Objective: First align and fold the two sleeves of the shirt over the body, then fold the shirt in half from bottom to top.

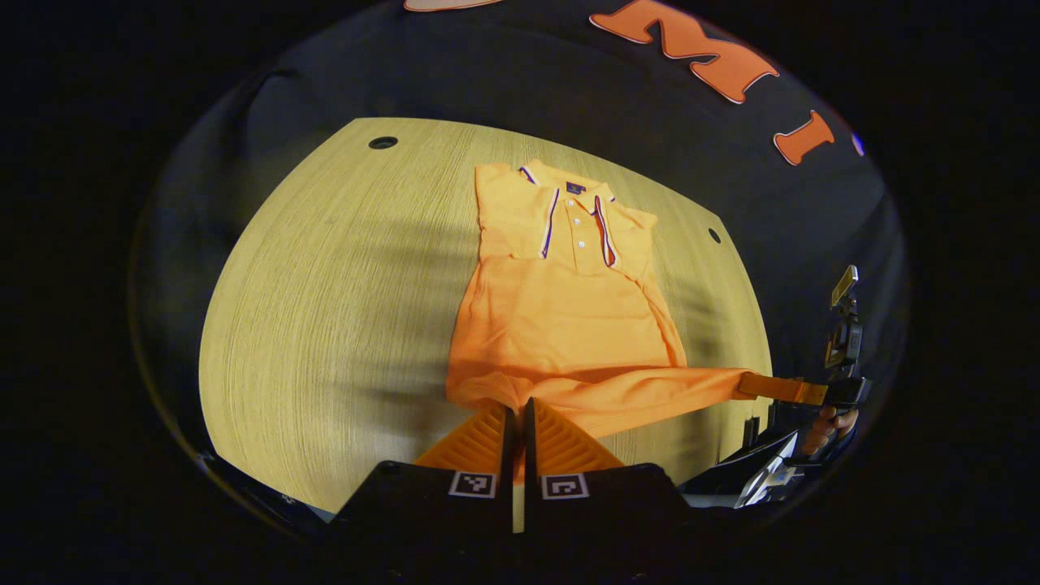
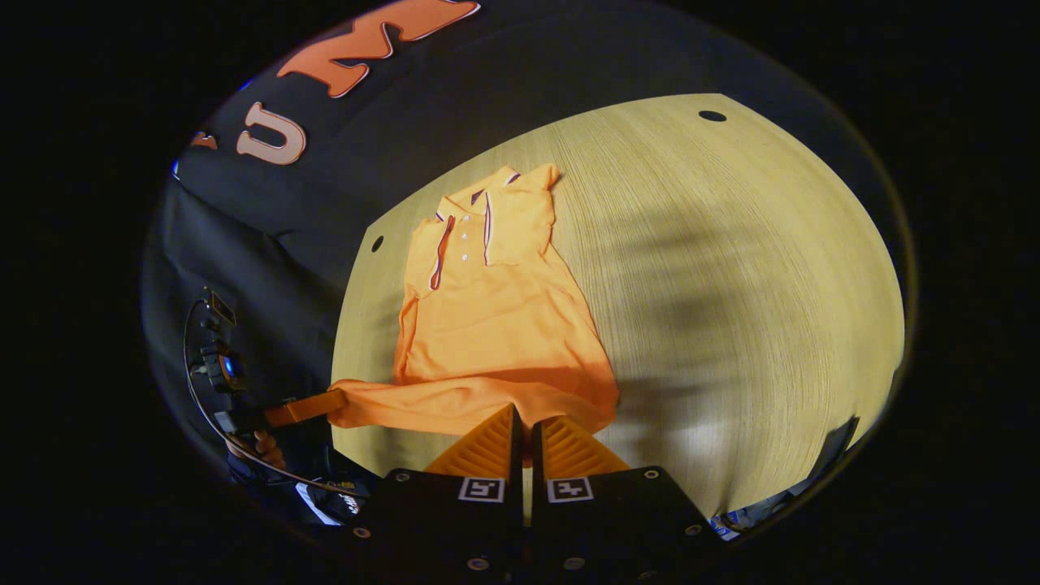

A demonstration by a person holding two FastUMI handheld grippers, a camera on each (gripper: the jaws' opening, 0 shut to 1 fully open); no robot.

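Each claw, left claw (image 1: pixel 517 406) and right claw (image 2: pixel 526 414), pinches a bottom hem corner of the orange polo shirt (image 1: pixel 561 317) lying sleeves-folded on the pale wooden surface (image 1: pixel 325 325); carry both corners evenly toward the collar.

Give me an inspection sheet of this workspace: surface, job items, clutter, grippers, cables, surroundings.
Surface: light wood-grain table with round holes near its far corners.
Job's things: orange polo shirt lies collar far, sleeves folded onto the body; bottom hem lifted off the table, stretched between both grippers.
Clutter: nothing seen.
Grippers: left gripper shut on the hem at one corner; right gripper shut on the hem at the other corner. A hand holds the right gripper.
Cables: a thin cable loops beside the left gripper's body.
Surroundings: black cloth booth wall behind the table.
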